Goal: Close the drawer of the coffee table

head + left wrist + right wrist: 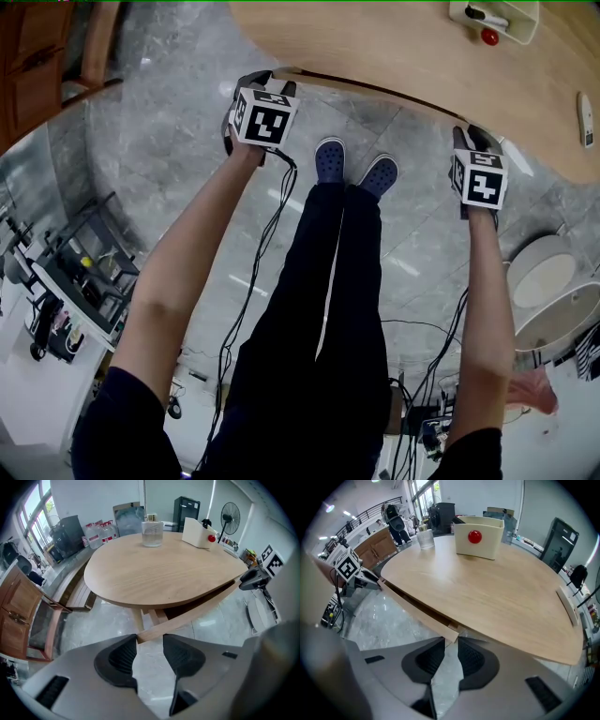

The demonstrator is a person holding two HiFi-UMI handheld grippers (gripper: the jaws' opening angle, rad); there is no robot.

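The oval wooden coffee table (394, 47) has its curved drawer front (375, 91) standing a little out from under the top, with a dark gap behind it. My left gripper (270, 82) points down at the drawer's left end and my right gripper (472, 138) at its right end. In the left gripper view the jaws (150, 639) stand wide, and the end of the drawer front (197, 611) lies just past the tips. In the right gripper view the jaws (451, 644) stand narrower, with the drawer front (417, 606) ending at their tips. No pad visibly presses on it.
A white holder with a red ball (480, 538) and a clear glass container (152, 534) stand on the tabletop, and a slim white device (586, 117) lies near its right edge. The person's blue shoes (356, 167) are on the marble floor before the drawer. Cables hang from both grippers.
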